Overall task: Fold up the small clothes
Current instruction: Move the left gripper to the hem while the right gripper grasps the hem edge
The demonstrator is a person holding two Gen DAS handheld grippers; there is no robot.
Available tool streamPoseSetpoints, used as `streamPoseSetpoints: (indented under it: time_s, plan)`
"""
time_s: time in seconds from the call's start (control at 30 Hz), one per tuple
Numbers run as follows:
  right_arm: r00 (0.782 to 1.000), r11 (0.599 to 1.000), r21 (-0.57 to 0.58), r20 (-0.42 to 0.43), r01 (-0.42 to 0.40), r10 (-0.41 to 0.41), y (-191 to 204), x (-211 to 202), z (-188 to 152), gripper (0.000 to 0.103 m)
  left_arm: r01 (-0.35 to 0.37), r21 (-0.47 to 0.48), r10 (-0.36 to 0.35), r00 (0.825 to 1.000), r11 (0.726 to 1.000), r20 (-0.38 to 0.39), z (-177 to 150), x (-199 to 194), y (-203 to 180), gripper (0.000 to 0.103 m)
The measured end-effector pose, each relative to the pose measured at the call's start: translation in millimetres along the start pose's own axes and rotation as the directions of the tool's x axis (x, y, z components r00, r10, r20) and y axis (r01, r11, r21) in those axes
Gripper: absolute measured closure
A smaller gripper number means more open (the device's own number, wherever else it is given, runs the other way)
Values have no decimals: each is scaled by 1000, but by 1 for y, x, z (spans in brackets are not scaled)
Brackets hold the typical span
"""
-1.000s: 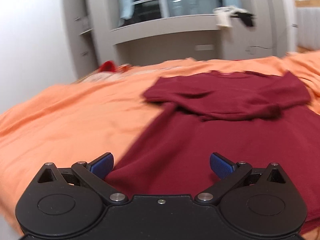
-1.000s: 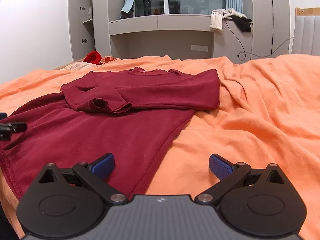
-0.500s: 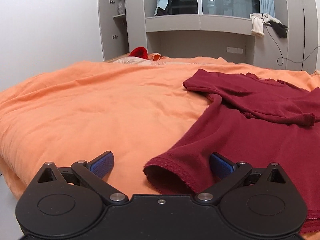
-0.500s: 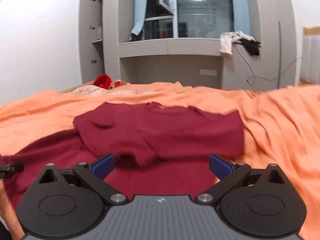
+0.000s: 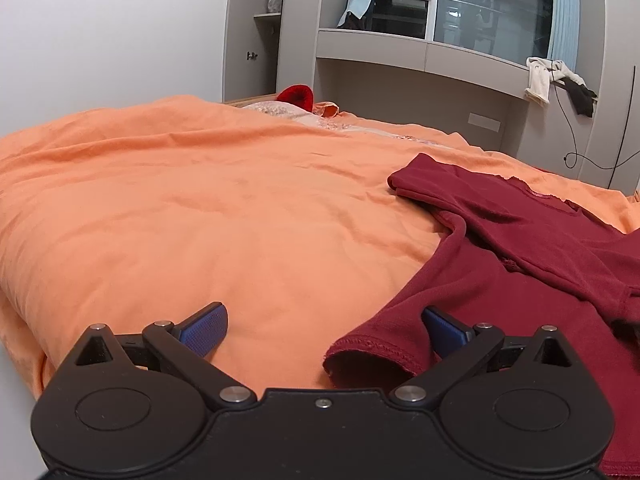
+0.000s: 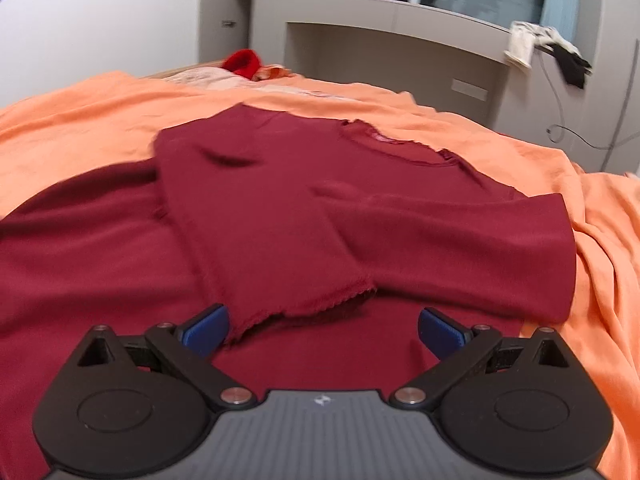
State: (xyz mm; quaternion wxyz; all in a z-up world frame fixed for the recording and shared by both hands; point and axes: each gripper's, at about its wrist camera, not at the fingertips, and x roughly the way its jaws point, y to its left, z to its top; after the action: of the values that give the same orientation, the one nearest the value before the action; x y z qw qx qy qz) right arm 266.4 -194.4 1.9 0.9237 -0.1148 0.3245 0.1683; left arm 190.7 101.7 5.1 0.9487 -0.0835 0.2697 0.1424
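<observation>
A dark red long-sleeved top [image 6: 304, 200] lies spread on an orange bedspread [image 5: 200, 208], both sleeves folded across its chest. My left gripper [image 5: 324, 326] is open at the garment's left bottom corner [image 5: 372, 352], whose hem sits just inside the right blue pad. My right gripper [image 6: 323, 326] is open and low over the middle of the top, with the folded sleeve's cuff [image 6: 304, 308] between its blue pads [image 6: 206, 326]. Neither gripper holds any cloth.
The orange bedspread [image 6: 600, 280] is rumpled to the right of the top. A red item [image 5: 296, 96] lies at the bed's far edge. Grey built-in cabinets [image 5: 400, 60] and a window stand behind, with clothes [image 5: 560, 80] hanging on the right.
My left gripper has swung left from over the garment to its left bottom corner. My right gripper has moved forward and in, from the right hem to the folded sleeve cuff.
</observation>
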Motion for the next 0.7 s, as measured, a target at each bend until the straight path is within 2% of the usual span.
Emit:
streamPoseSetpoints:
  time_s: [0.1, 0.27, 0.47, 0.6, 0.7]
  plan:
    - [999, 999, -41, 39, 3, -1, 3, -31, -23, 0, 4, -34, -3, 1000, 999, 5, 1, -1, 7, 1]
    - [993, 999, -5, 113, -35, 35, -1, -92, -58, 0, 19, -78, -18, 1000, 997, 12, 3, -3, 14, 1]
    - [989, 995, -83, 126, -64, 74, 8, -131, -100, 0, 52, -104, -39, 991, 993, 126, 6, -28, 13, 1]
    - [991, 983, -176, 113, -56, 77, 21, -139, -118, 0, 141, -96, -128, 983, 985, 130, 13, -41, 12, 1]
    - [992, 964, -266, 117, -23, 55, 37, -137, -127, 0, 177, -19, -174, 980, 984, 95, 16, -45, 4, 1]
